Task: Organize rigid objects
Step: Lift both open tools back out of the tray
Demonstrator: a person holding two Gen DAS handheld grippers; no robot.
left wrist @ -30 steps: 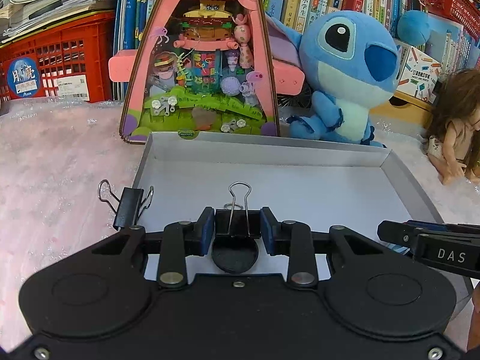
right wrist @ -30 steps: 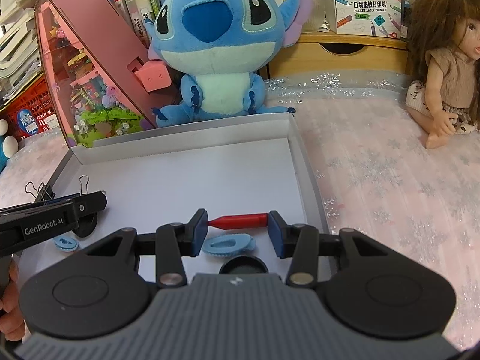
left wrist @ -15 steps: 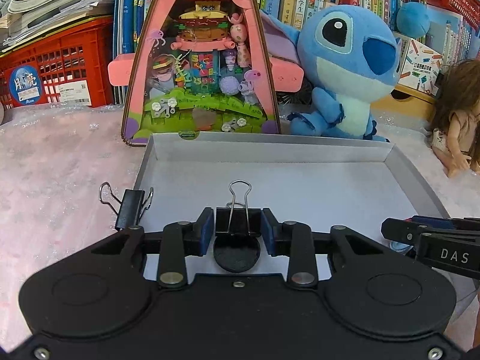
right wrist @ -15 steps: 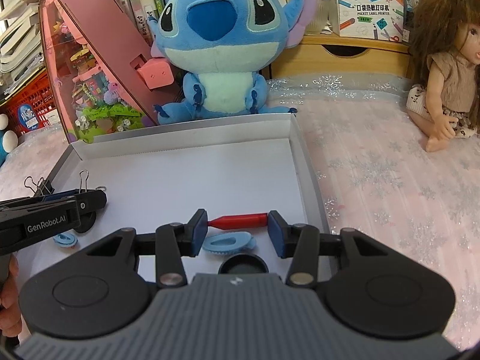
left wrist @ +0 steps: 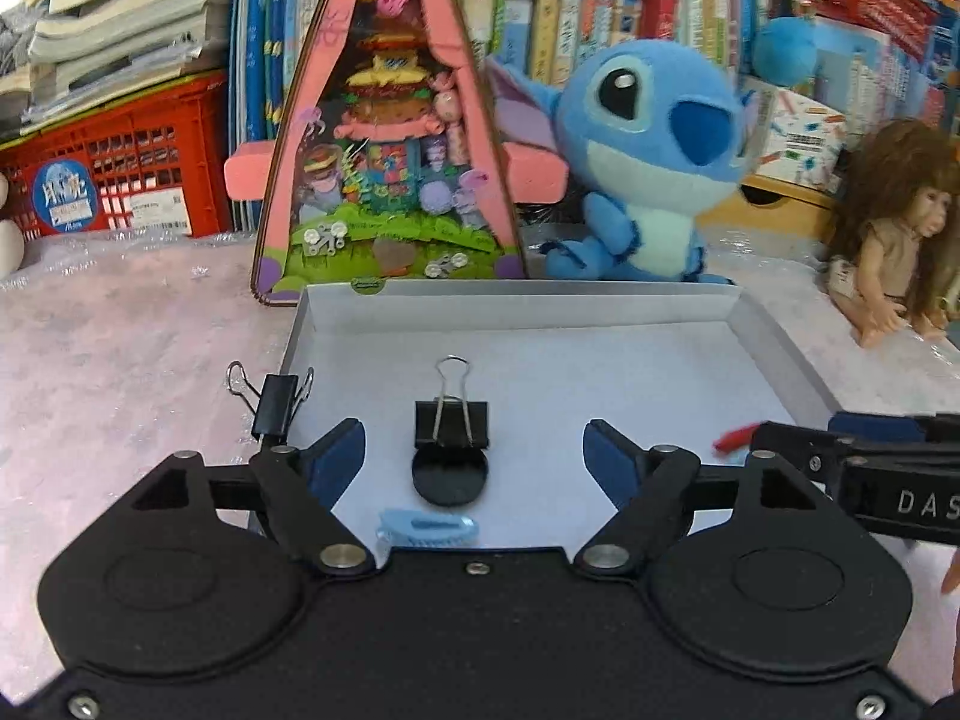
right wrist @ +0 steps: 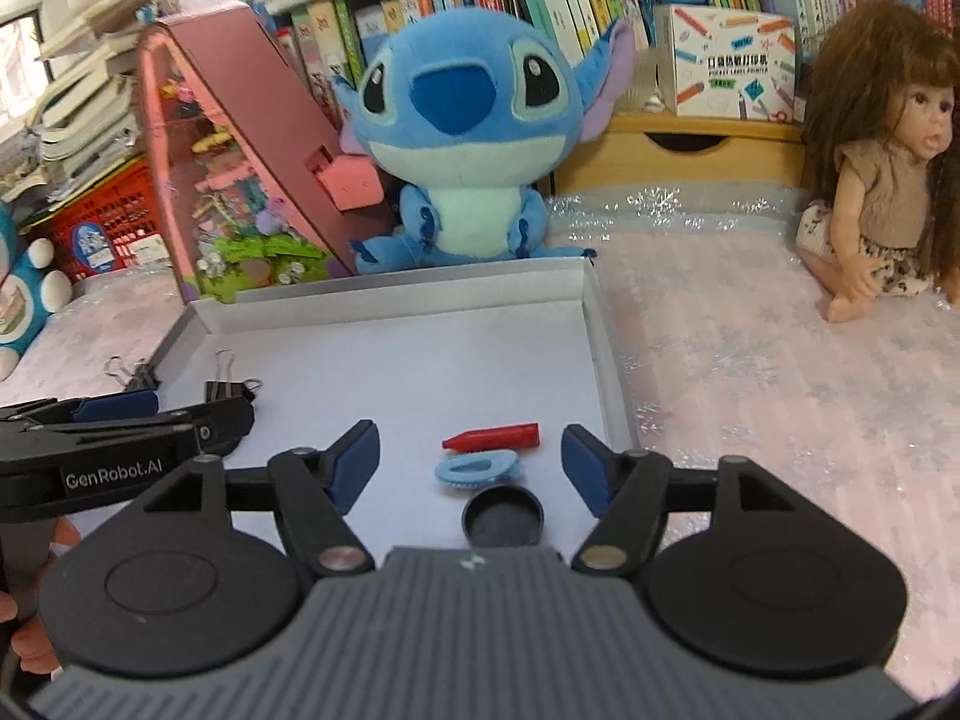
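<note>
1. Binder clip (left wrist: 273, 403), the black one with its wire handles spread, sits clamped on the left wall of the white tray (left wrist: 774, 333), furthest left of the things I am sorting.
2. My left tongs (left wrist: 474, 447) hang over the near left part of the tray with the blue pads wide apart, holding nothing.
3. Between those pads, on the tray floor, lies a second binder clip (left wrist: 451, 425), one wire handle raised toward the far wall.
4. Touching that clip's near edge is a black round cap (left wrist: 450, 475), and just nearer me lies a light blue comb-like piece (left wrist: 427, 529), partly hidden by the tongs' body.
5. My right tongs (right wrist: 470, 463) are over the near right part of the tray, pads likewise spread and empty.
6. Between them lies a red crayon (right wrist: 492, 437) with its tip pointing left, close to the tray's right wall.
7. A light blue oval piece (right wrist: 477, 468) touches the crayon's near side, and another black round cap (right wrist: 503, 516) sits just nearer me, open side up.
8. Behind the tray stand a pink triangular display case (left wrist: 384, 138), a blue plush toy (right wrist: 465, 138) and, far right on the pink cloth, a doll (right wrist: 870, 180).
</note>
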